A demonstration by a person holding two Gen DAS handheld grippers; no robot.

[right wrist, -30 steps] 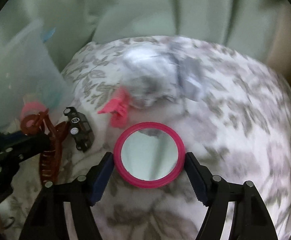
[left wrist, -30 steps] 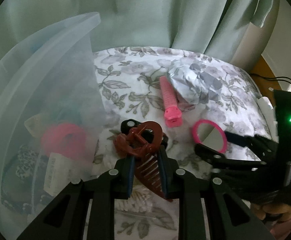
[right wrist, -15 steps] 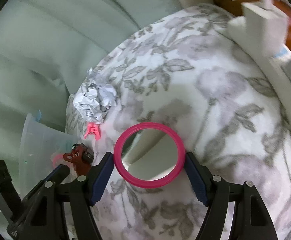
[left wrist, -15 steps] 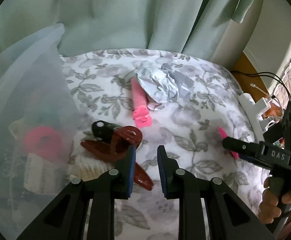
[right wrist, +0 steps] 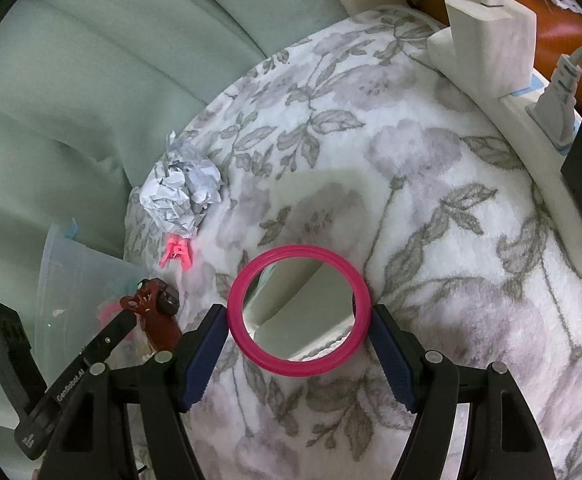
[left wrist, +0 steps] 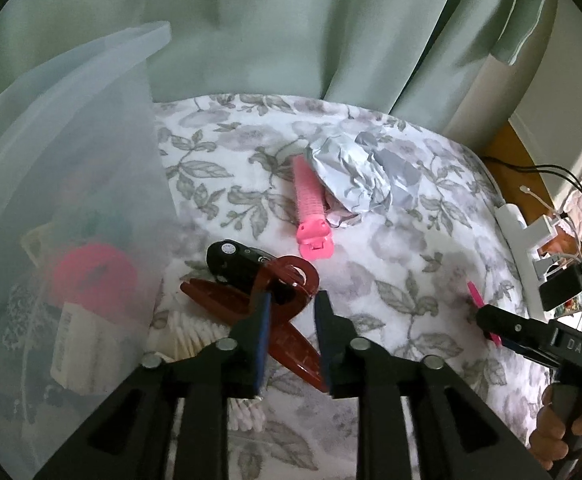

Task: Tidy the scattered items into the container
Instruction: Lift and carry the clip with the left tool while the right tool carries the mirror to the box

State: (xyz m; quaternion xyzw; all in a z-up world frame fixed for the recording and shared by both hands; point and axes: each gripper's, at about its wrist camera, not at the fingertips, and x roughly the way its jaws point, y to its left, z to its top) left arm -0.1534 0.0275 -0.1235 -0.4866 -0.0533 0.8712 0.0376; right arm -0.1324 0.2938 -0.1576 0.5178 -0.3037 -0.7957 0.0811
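Floral bedspread (left wrist: 371, 248) fills both views, green curtain (left wrist: 291, 32) behind it at 12 o'clock. Translucent container (left wrist: 71, 152) at 9 o'clock in left wrist view, standing open; inside, blurred through the wall: a pink round thing (left wrist: 95, 276), a white labelled pack (left wrist: 87, 348), something dark patterned lower down, not identifiable. White power strip (right wrist: 503, 92) at 2 o'clock in right wrist view, white charger plugged in.

Crumpled foil ball (left wrist: 355, 176) at 1 o'clock, touching pink hair roller clip (left wrist: 311, 208), long axis 12-to-6, clip end toward 6. Brown claw clip (left wrist: 259, 308) lies on the bedspread just outside the container, long axis roughly 10-to-4, ring end near 1 o'clock, partly over a black small car-like item (left wrist: 235, 260). Cotton swabs (left wrist: 199, 328) under it.

Left gripper (left wrist: 290, 340) jaws slightly apart, released, holding nothing; left finger overlaps the claw clip, contact unclear. Right gripper (right wrist: 298, 344) clenched on the pink round mirror (right wrist: 298, 312), rim between both pads, mirror lifted, face toward camera, tilted.
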